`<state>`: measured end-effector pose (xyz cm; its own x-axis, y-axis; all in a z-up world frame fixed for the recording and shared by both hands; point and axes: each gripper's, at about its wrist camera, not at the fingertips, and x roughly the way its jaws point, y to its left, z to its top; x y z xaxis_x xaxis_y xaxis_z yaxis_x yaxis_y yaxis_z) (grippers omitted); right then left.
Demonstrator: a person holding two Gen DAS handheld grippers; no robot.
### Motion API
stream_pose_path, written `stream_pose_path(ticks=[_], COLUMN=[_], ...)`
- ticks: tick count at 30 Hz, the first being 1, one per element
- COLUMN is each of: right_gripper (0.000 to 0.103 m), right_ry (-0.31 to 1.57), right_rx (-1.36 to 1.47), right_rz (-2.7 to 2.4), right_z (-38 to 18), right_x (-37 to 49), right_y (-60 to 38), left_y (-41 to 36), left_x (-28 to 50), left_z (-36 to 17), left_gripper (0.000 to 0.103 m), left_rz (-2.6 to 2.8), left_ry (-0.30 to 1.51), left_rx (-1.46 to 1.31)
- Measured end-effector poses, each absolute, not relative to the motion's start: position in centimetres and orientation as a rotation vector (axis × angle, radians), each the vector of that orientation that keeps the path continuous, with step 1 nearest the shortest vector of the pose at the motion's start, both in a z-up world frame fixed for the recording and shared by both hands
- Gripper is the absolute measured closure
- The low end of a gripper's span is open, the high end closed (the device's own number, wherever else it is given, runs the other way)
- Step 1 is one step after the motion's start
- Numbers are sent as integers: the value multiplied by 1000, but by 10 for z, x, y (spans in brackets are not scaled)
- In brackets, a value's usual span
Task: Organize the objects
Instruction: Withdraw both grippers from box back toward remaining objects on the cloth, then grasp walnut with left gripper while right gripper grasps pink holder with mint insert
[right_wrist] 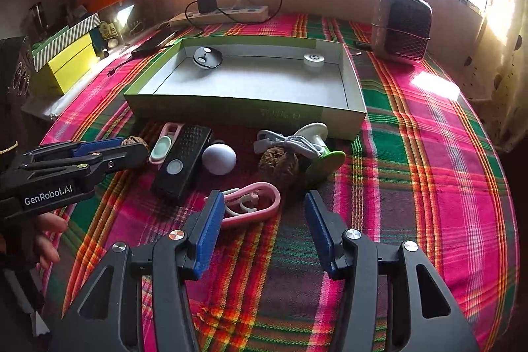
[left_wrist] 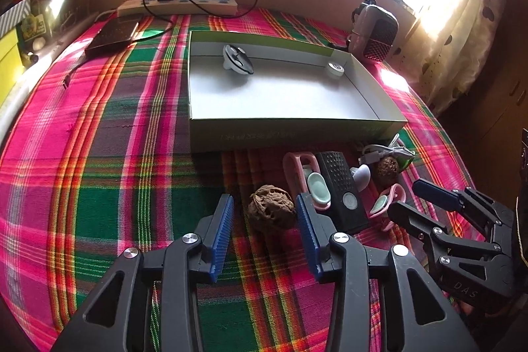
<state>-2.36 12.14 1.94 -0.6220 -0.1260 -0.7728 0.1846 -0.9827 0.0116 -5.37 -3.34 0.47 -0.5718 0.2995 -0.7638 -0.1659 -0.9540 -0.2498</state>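
The left tool (left_wrist: 264, 213) stands wide open with a walnut (left_wrist: 271, 209) lying between its pads on the plaid cloth (left_wrist: 99, 154), untouched. The right tool (right_wrist: 259, 213) is open and empty, just over a pink clip (right_wrist: 254, 203). Behind both sits the open box (right_wrist: 231, 114).

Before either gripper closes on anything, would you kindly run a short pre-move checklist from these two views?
1. Left gripper open around the walnut, pads clear: ok.
2. Right gripper open: ok.
3. Pink clip centred between the right pads: not ok, it lies beside the left pad.
4. Box has bare floor for more items: ok.
5. Grippers apart from each other: ok.
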Motion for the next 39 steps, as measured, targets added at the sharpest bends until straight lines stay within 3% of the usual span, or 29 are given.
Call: stream_pose_path(ticks=[11,22,39], right_gripper=[48,48,48], right_ry=[159,38,98], right_rx=[1364,1269,1412], right_rz=[-2759,-2777,-2765], right_z=[18,39,18], right_x=[-14,-9,-15], right_y=[144,139,139], left_y=[-37,-37,-36], left_x=[-56,-56,-56], left_z=[5,4,3], left_gripper=[66,66,66], left_rz=[2558,2550,2549], left_ry=[-220,-210,-197], left_rx=[-1286,-1274,-1272])
